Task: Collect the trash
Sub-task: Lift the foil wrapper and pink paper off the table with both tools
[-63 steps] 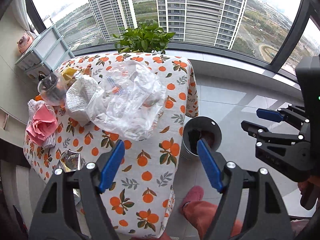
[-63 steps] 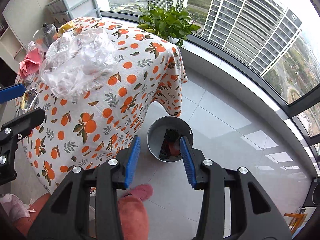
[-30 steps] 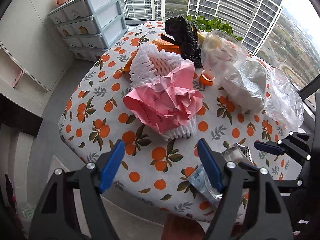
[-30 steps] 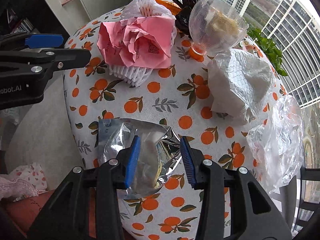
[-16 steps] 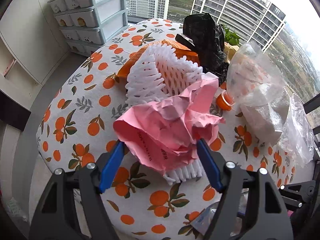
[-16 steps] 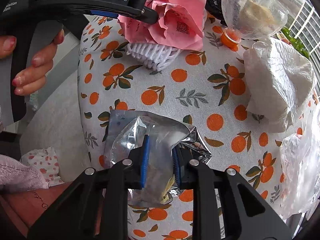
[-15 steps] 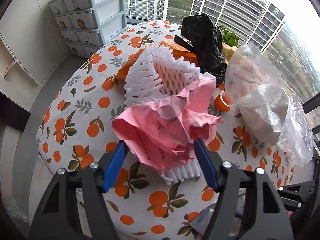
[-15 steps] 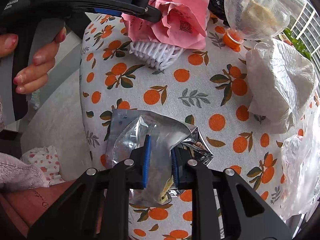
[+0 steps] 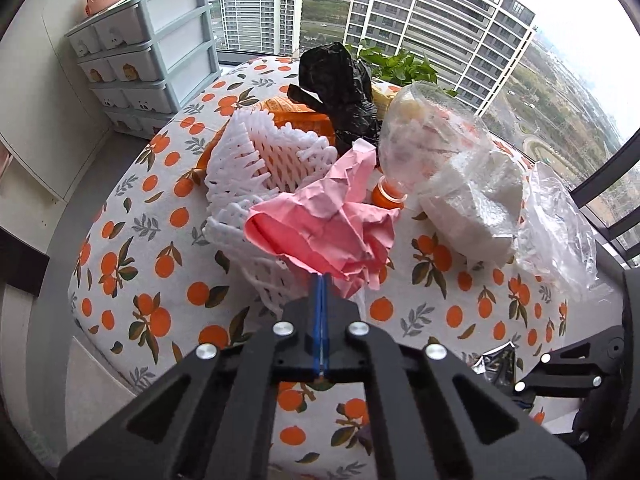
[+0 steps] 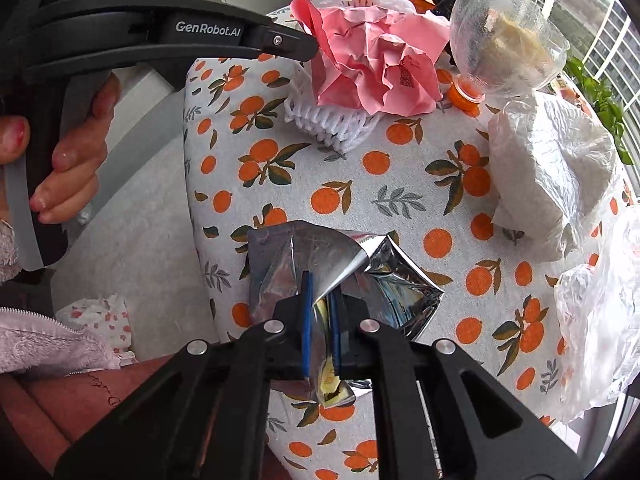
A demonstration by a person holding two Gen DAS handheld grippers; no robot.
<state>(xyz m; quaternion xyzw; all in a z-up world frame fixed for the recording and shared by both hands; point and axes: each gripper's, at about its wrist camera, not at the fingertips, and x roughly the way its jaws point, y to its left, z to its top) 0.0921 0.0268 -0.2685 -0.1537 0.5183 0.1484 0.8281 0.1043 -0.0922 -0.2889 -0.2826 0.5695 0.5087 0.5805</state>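
Both grips look set, lift comes next, I'd say. Left gripper point(image 9: 322, 280) has its fingers pinched narrow on the lower edge of the crumpled pink paper point(image 9: 328, 224). Risk: only a thin corner is caught, so the paper could tear or slide out as I raise it. It also sits on the white foam net point(image 9: 260, 168), so the net may drag along, or nudge the clear plastic bottle point(image 9: 424, 136) touching the paper's far side and roll it across the desk point(image 9: 440, 312).

Right gripper point(image 10: 320, 300) has its fingers clamped narrow on the silver foil wrapper point(image 10: 320, 264), near the desk's front edge. Foil is slick and folded over between the fingers; it could slip, and a yellow scrap hanging below the fingers could drop out to the floor.

Position: pink paper starts right at the left fingertips and spreads away from them, mid-desk. Foil wrapper sits between the right fingers and fans out past them on both sides. White crumpled plastic bag point(image 10: 552, 172) and clear film point(image 10: 600, 312) lie further right, untouched. No bin visible in either view, so I can't tell how far the carry is.
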